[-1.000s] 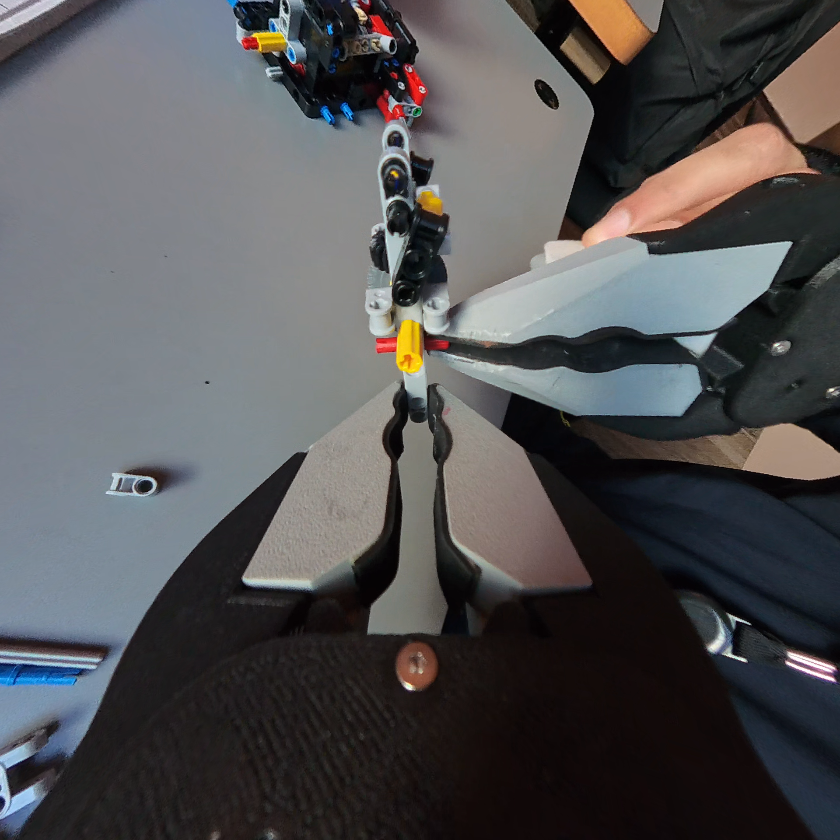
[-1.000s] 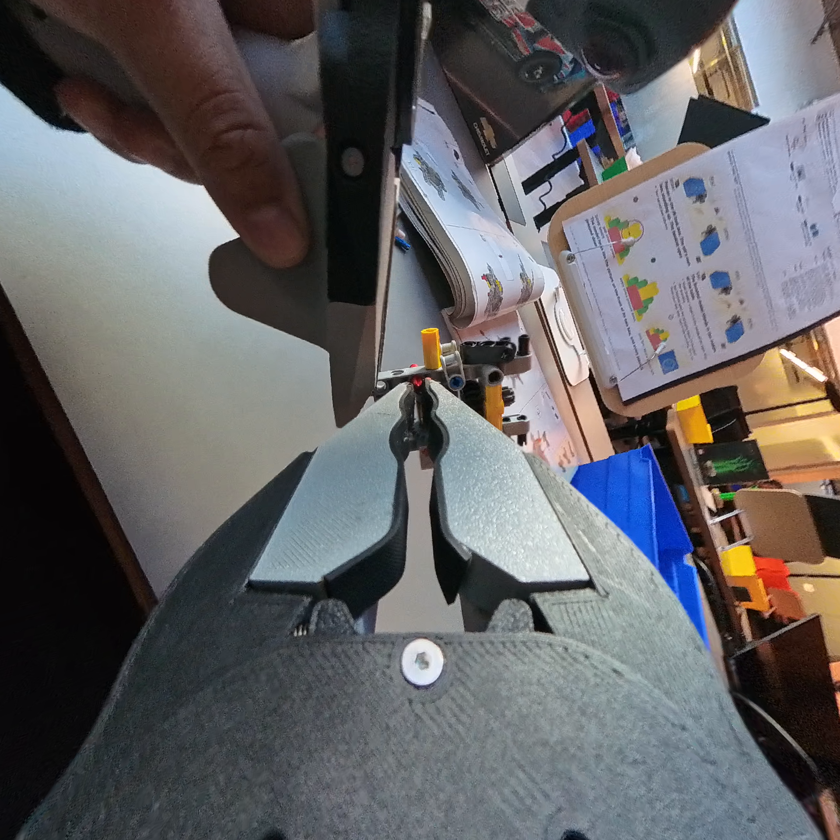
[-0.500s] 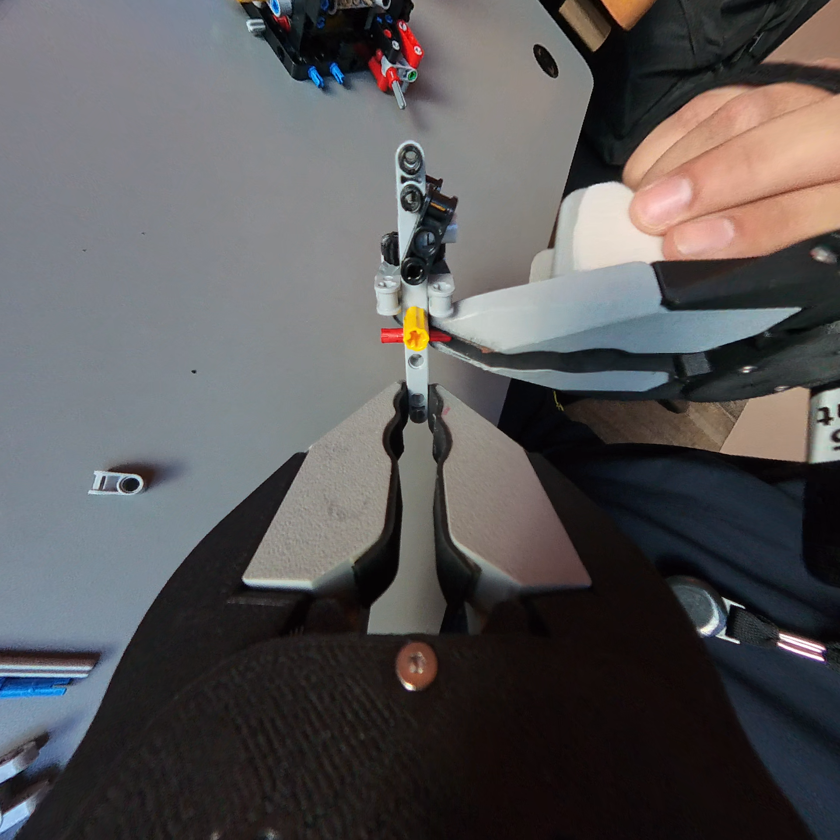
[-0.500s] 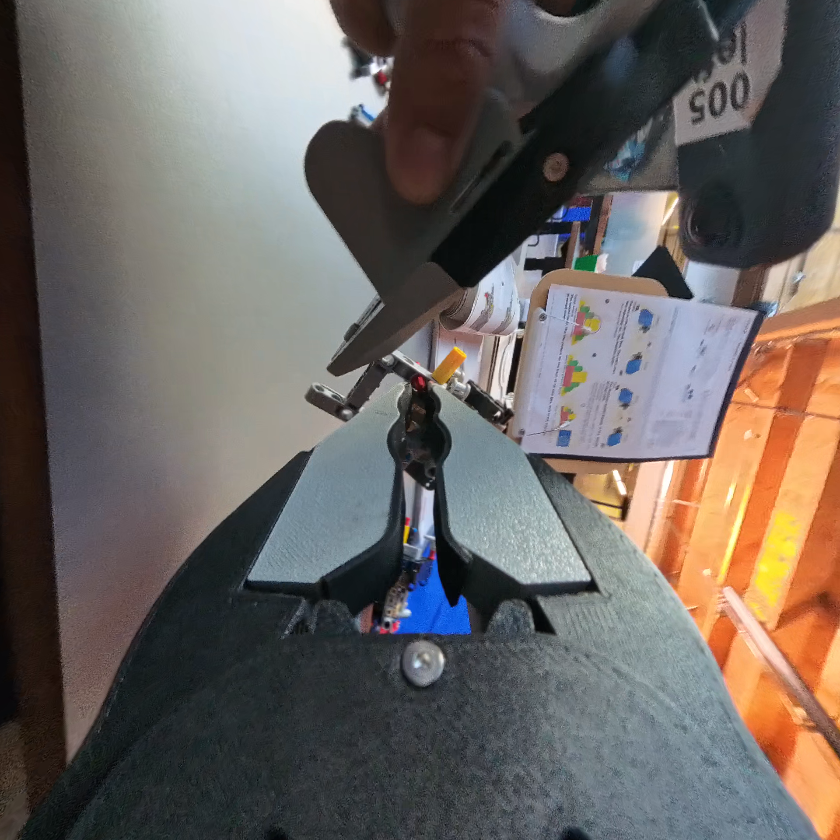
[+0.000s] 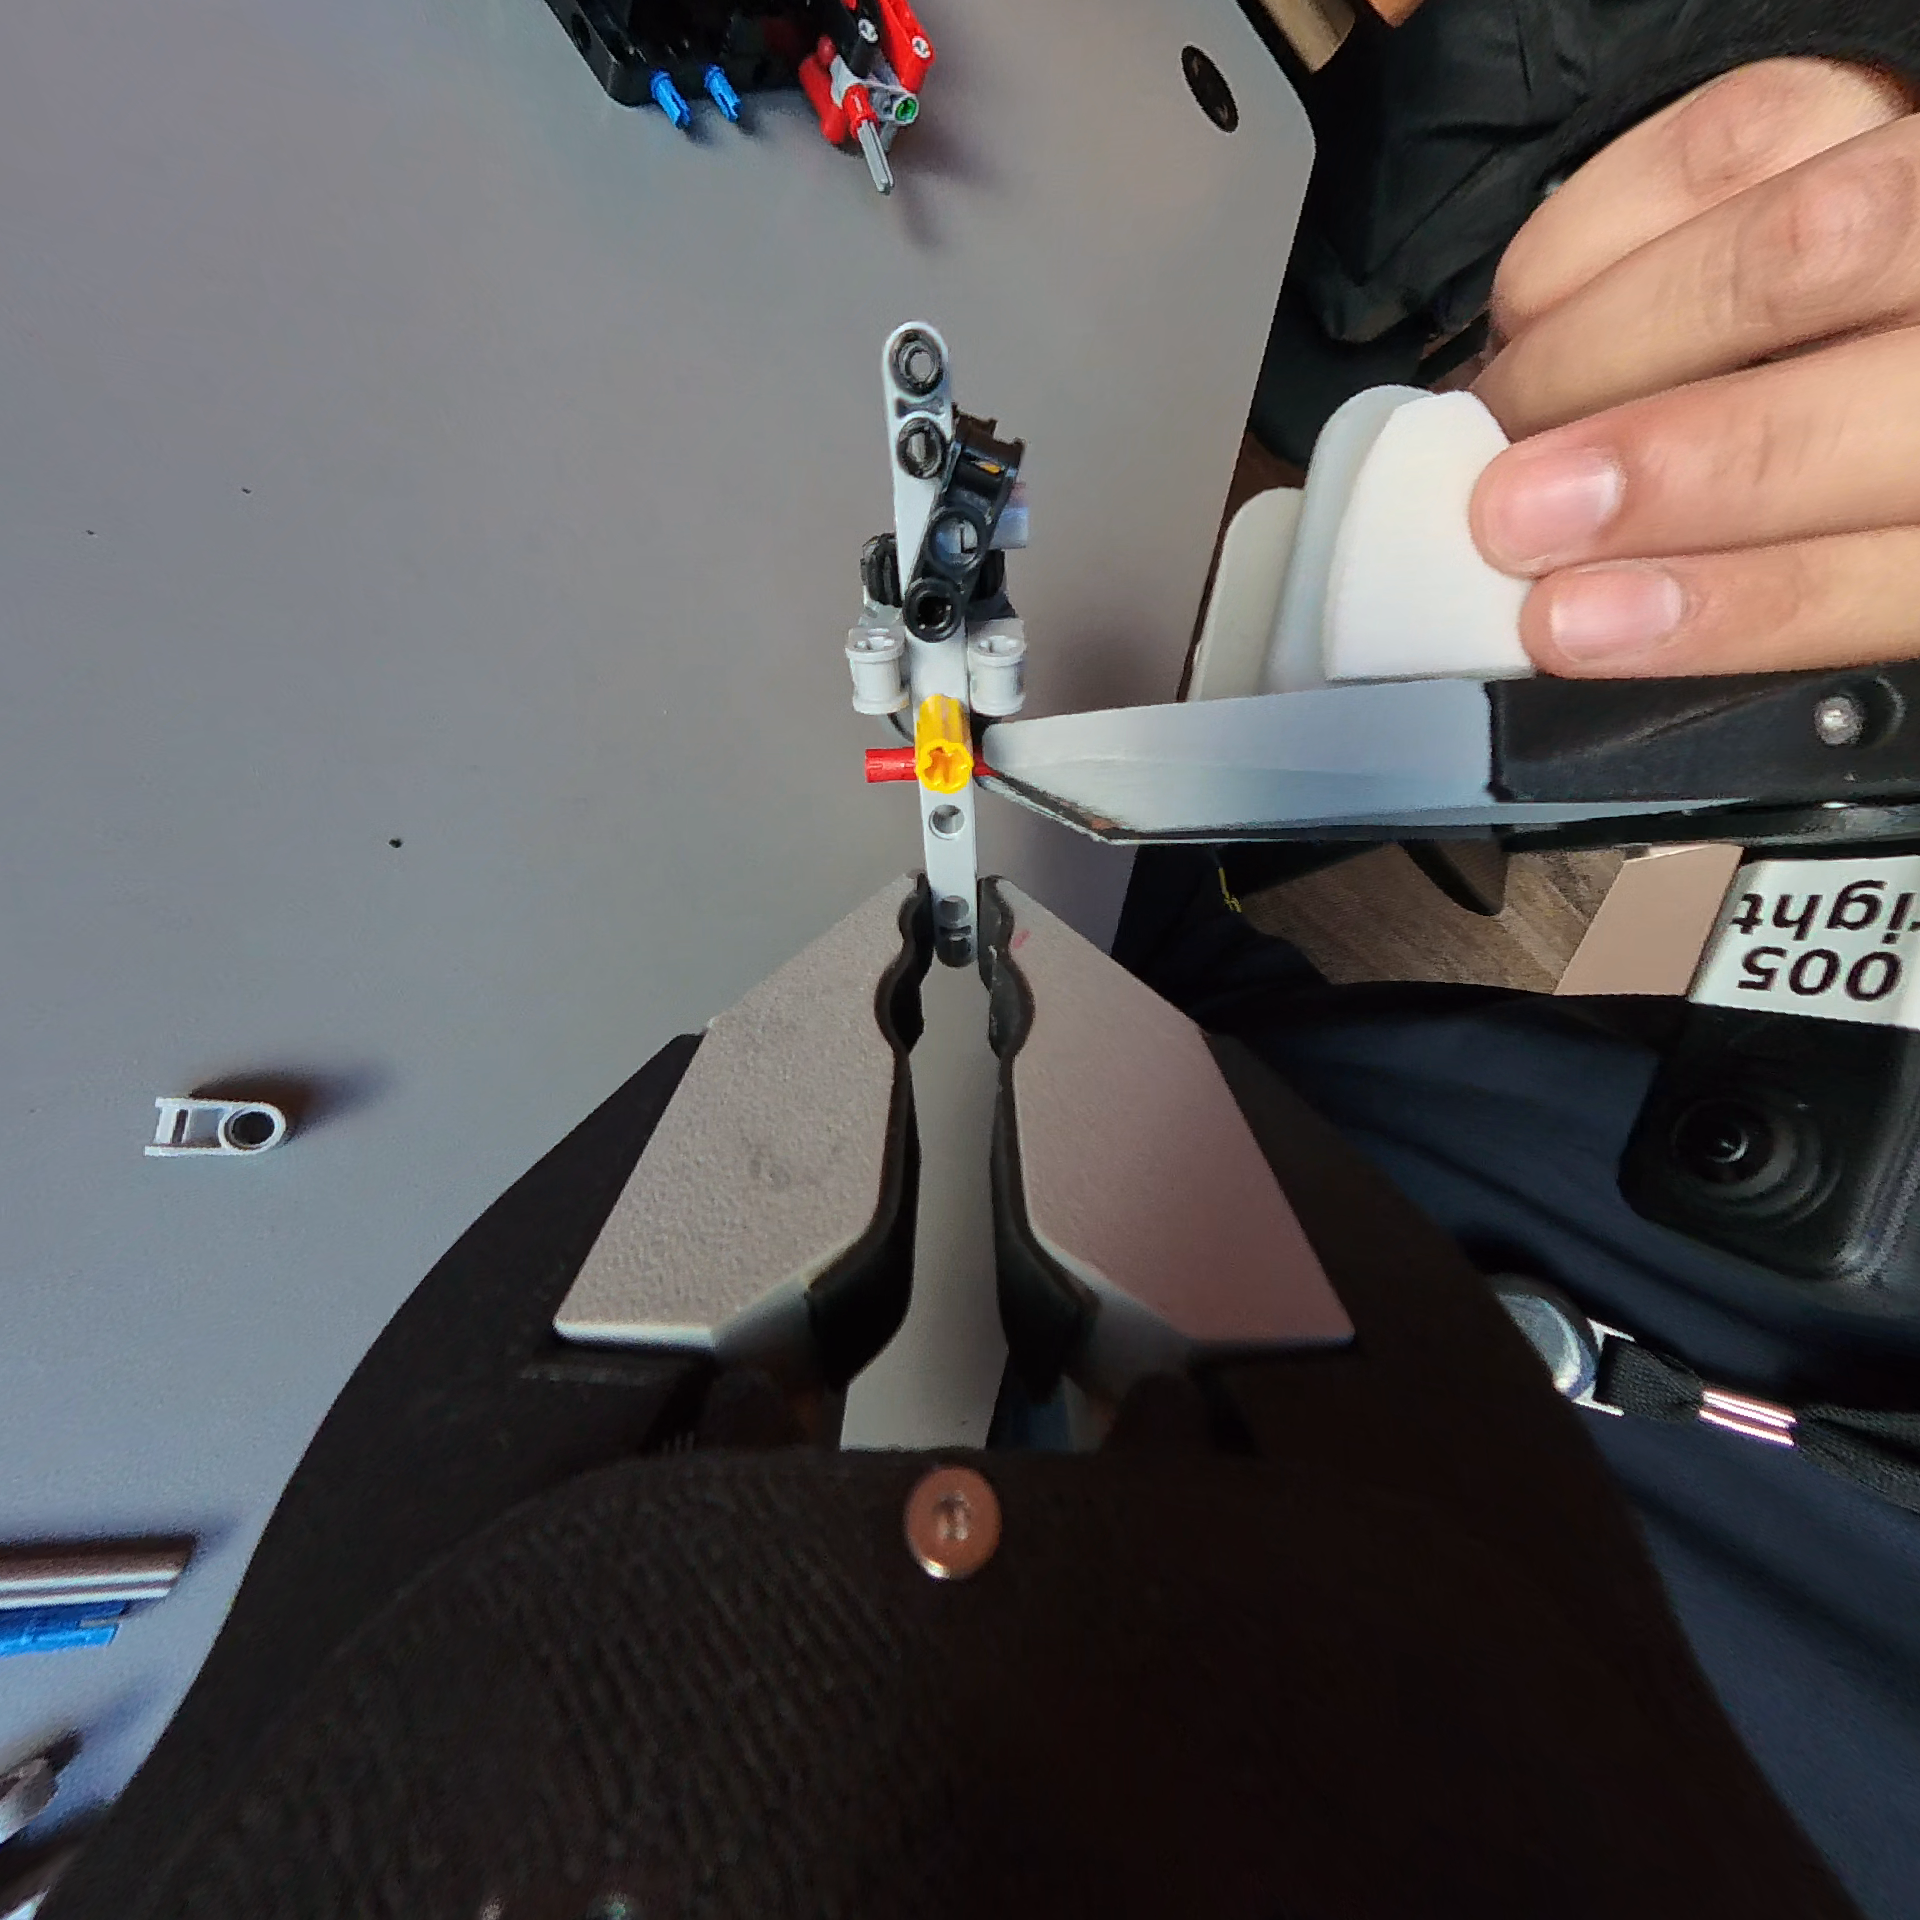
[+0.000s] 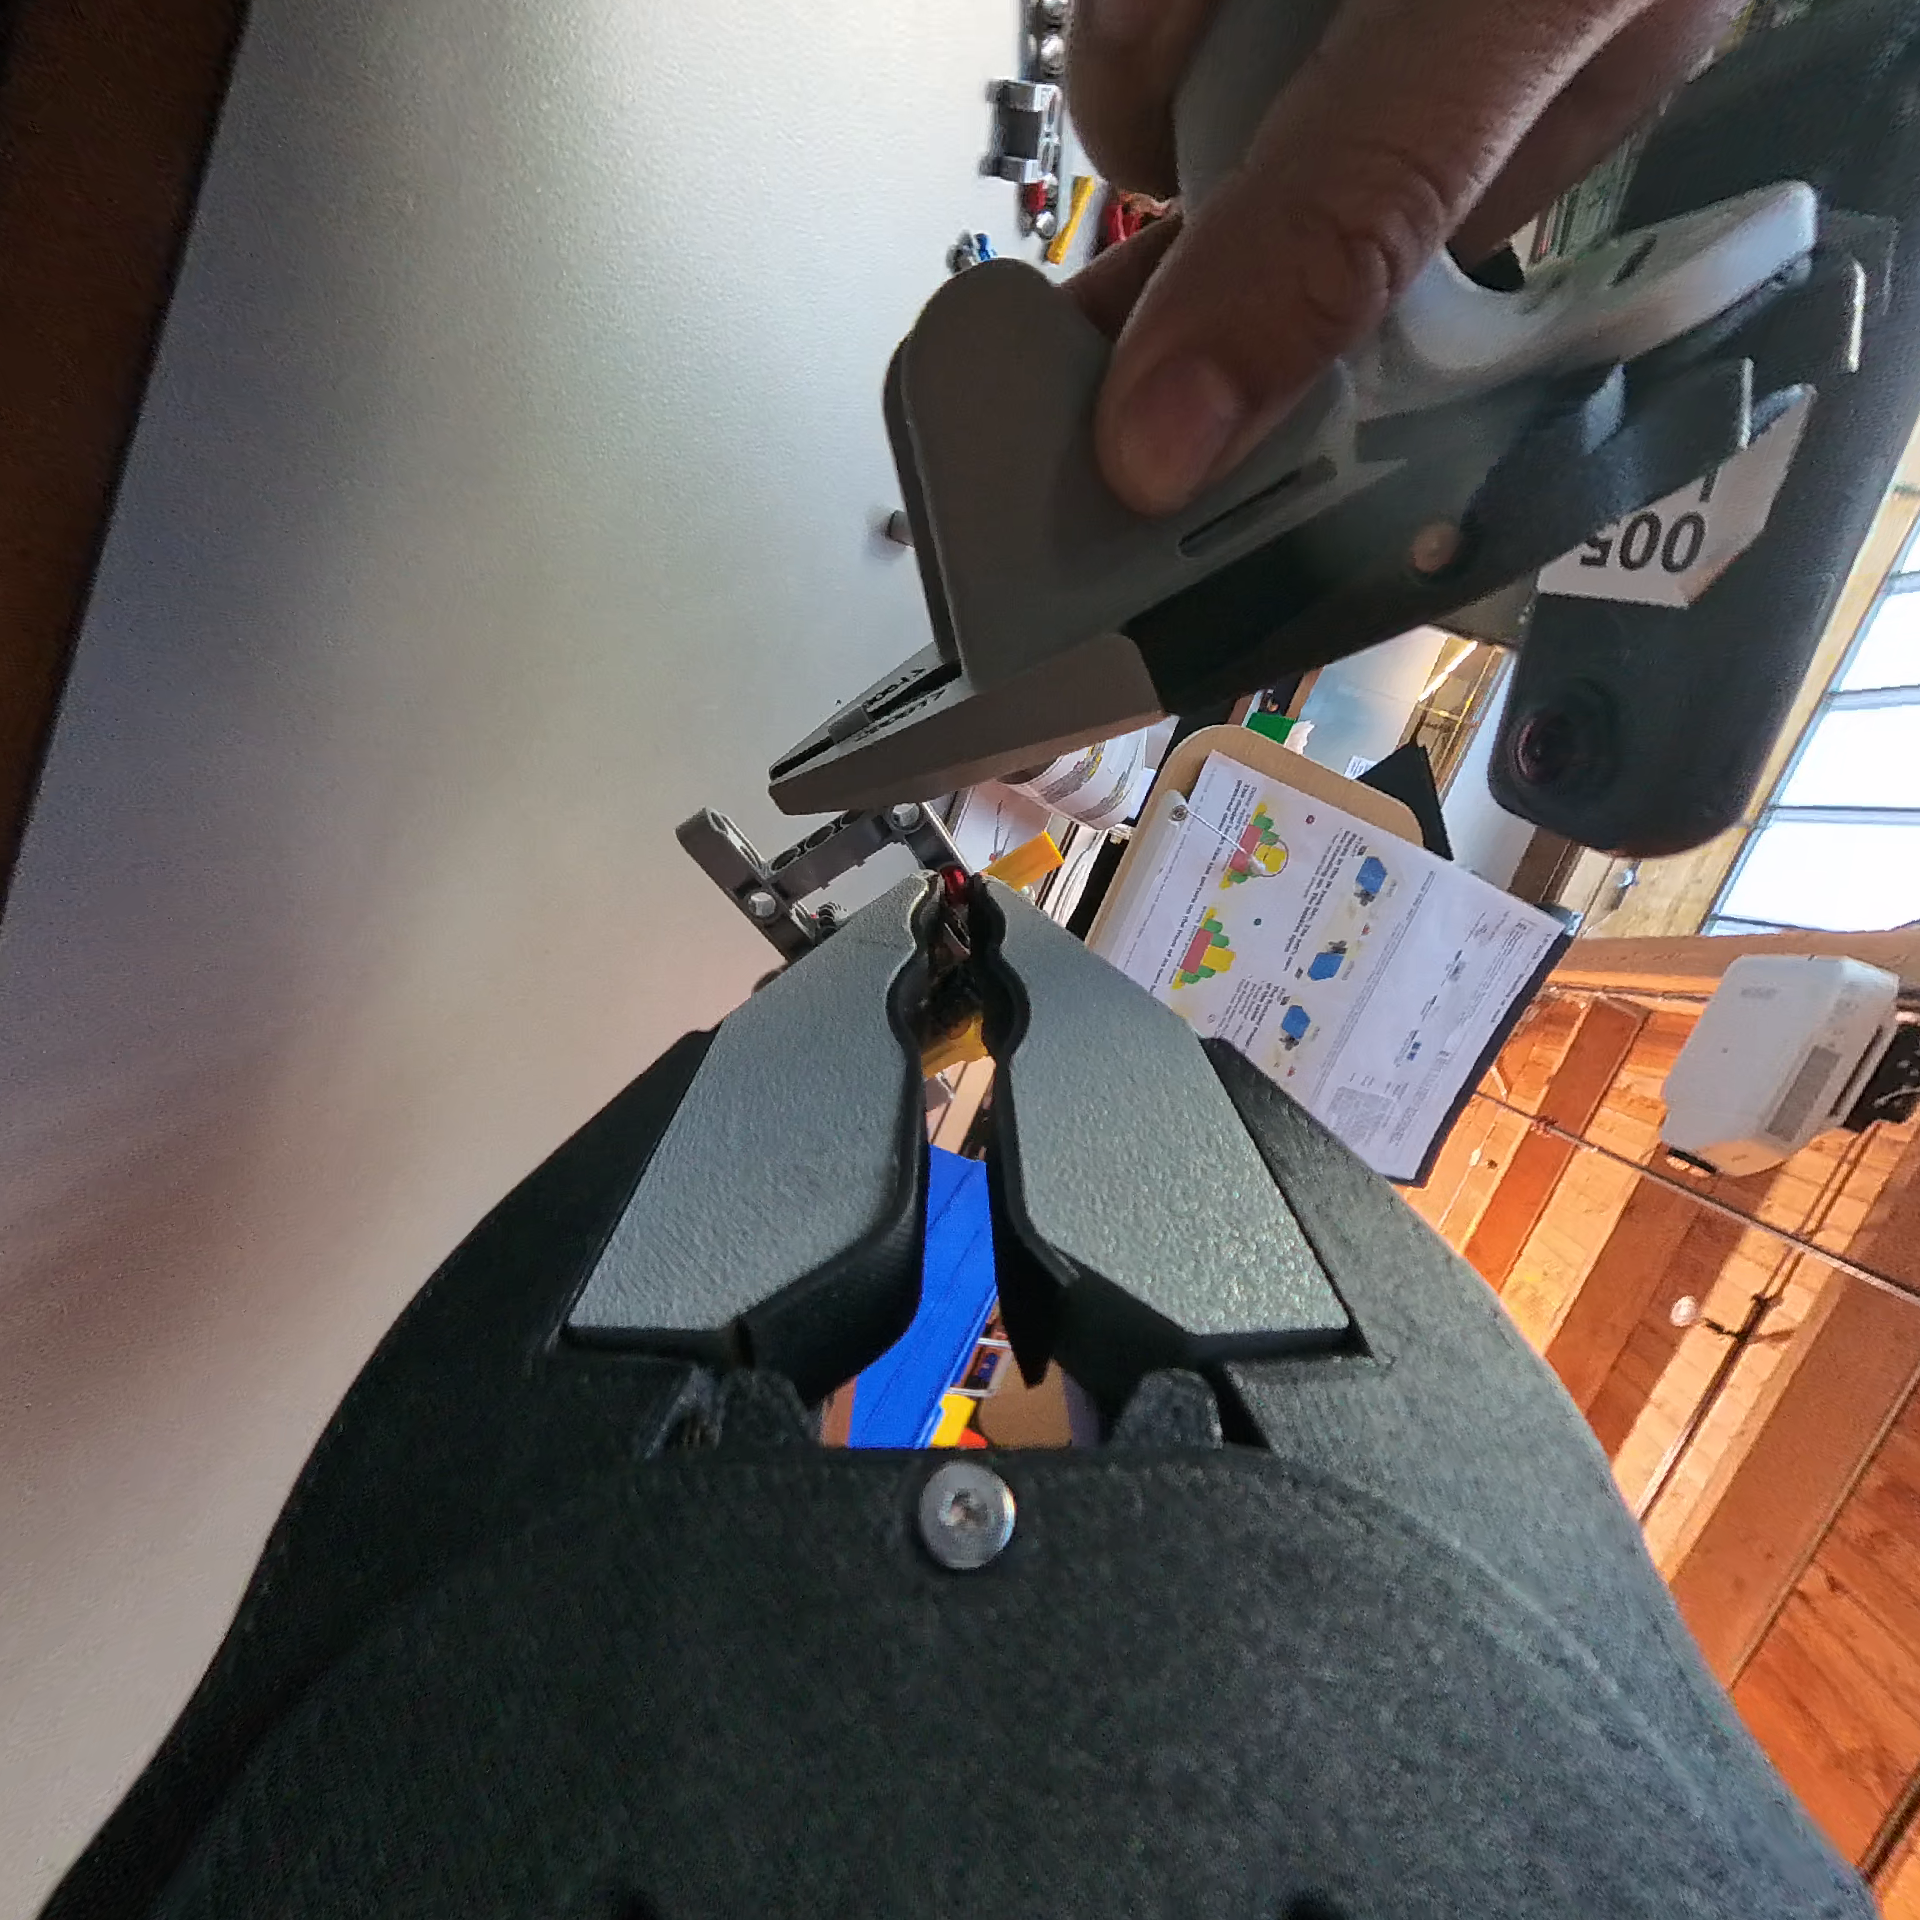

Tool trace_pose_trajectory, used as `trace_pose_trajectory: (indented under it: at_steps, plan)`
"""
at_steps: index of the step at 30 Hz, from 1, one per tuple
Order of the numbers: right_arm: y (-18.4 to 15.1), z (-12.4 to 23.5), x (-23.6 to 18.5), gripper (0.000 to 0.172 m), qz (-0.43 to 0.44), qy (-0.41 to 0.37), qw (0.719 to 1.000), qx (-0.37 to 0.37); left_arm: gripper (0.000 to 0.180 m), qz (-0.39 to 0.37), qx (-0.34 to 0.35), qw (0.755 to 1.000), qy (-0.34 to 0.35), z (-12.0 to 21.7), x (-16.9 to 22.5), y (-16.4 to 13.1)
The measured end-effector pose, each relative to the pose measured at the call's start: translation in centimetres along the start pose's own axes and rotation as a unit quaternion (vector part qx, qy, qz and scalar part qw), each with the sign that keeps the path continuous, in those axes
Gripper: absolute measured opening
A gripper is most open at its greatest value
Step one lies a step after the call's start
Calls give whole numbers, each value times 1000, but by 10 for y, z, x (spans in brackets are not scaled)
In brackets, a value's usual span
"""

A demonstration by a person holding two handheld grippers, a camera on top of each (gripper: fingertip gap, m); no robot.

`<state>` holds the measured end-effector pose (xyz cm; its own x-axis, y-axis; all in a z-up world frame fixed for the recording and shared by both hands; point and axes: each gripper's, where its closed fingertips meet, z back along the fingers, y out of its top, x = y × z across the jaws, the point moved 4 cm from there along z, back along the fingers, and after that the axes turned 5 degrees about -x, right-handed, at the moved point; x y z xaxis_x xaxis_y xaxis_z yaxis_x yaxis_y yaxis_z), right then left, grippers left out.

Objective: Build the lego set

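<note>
Place: above a grey table (image 5: 436,540), the two grippers meet at one small toy build held up in the air.
Toy build: a little bunch of plastic building pieces (image 5: 940,582). It has a long light grey beam with holes, black joint pieces near the top, two small grey round bits side by side, and a yellow piece (image 5: 943,736) with a thin red stick (image 5: 891,764) going through it sideways.
Left gripper (image 5: 954,920): its fingers pinch the bottom end of the grey beam, and the black pads press on both sides. The build stands straight up from them.
Right gripper (image 5: 1003,764): it comes in from the right side, with a hand (image 5: 1704,395) on it. Its fingers are closed tight on the end of the red stick (image 6: 954,885), right beside the yellow piece.
Around it: one small grey piece (image 5: 216,1125) lies alone on the table to the left. A bigger black, red and blue model (image 5: 769,62) sits at the far edge. A picture sheet on a board (image 6: 1320,966) stands behind.
</note>
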<state>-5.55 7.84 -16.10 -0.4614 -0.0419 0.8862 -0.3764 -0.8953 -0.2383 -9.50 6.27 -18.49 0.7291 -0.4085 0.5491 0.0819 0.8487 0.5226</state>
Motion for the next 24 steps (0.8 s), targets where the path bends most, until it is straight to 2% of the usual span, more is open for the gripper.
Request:
trace_pose_trajectory:
  at_steps: [3,8,13,16,20,24]
  plan:
    - [-2,0,0,0,-16,7,1000,4,5,-7,1,1000,12,0,0,0]
    - [-6,0,11,1,-162,4,986,23,5,-16,36,999,29,9,3,7]
    - [-7,-4,15,1,-285,22,958,36,5,-23,43,997,52,12,0,8]
    - [-8,-5,18,1,-361,30,931,44,5,-20,56,997,53,15,-1,9]
    - [-9,-7,23,1,-465,36,882,61,5,-17,77,995,55,19,-1,12]
    - [-10,-9,27,1,-537,24,840,70,6,-14,99,993,59,23,-2,15]
